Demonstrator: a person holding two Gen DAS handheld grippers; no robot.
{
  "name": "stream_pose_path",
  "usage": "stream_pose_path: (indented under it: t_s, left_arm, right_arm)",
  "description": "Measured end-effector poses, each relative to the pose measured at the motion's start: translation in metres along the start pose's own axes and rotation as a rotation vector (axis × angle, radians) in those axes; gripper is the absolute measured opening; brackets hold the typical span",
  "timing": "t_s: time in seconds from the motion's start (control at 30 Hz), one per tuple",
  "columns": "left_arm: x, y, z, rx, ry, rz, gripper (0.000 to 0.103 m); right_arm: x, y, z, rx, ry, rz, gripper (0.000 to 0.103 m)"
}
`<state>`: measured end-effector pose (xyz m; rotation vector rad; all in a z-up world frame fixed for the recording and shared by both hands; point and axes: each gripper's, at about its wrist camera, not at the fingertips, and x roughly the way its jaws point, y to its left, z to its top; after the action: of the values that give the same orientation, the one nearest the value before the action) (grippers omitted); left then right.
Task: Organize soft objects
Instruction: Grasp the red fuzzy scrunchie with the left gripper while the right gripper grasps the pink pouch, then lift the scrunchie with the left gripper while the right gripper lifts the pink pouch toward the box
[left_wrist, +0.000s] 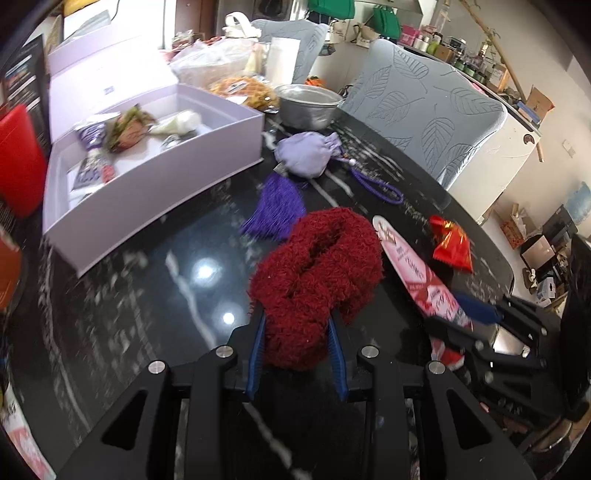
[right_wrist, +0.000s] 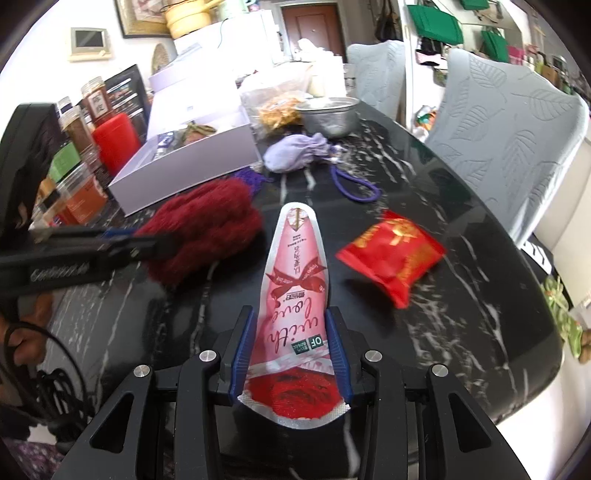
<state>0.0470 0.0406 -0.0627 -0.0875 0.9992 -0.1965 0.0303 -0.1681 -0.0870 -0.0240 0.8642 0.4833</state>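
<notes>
My left gripper is shut on a fluffy dark red fabric piece, which also shows in the right wrist view as the red fabric at the left. My right gripper is shut on a long pink and red foil pouch, seen from the left wrist as the pouch to the right of the red fabric. An open lilac box with several items inside lies at the left, and a lilac drawstring pouch with a purple tassel sits beyond the red fabric.
A small red snack packet lies right of the foil pouch on the black marble table. A metal bowl, food bags and jars crowd the far end. Two grey chairs stand along the table's right edge.
</notes>
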Motion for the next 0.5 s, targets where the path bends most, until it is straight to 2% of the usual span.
stream_pose_path:
  t_s: [0.1,0.17,0.23,0.3,0.37,0.4,0.47,0.5]
  left_arm:
    - [-0.011,0.004,-0.014,-0.008,0.007,0.029,0.030]
    - [-0.014,0.006,-0.020,-0.004,0.008,0.030,0.030]
    - [-0.013,0.005,-0.022,0.018,0.005,0.030,0.035]
    - [-0.007,0.005,-0.020,0.021,0.010,0.040,0.051]
    - [0.003,0.006,-0.018,0.012,0.050,0.030,0.066]
    - [0.009,0.007,-0.018,0.008,0.072,0.017,0.068]
    - [0.009,0.004,-0.018,0.045,0.029,0.032,0.069]
    - [0.011,0.002,-0.018,0.059,0.034,0.036,0.069]
  right_arm:
    - [0.003,0.007,0.001,-0.016,-0.002,0.000,0.044]
    - [0.004,0.010,0.002,-0.023,-0.001,-0.007,0.056]
    - [0.006,0.014,0.002,-0.037,0.001,-0.021,0.058]
    - [0.008,0.020,0.002,-0.070,0.004,-0.047,0.065]
    - [0.012,0.027,0.002,-0.100,0.010,-0.077,0.069]
    - [0.013,0.030,0.002,-0.111,0.013,-0.088,0.069]
    - [0.014,0.032,0.001,-0.124,0.018,-0.105,0.070]
    - [0.014,0.033,0.001,-0.125,0.020,-0.109,0.070]
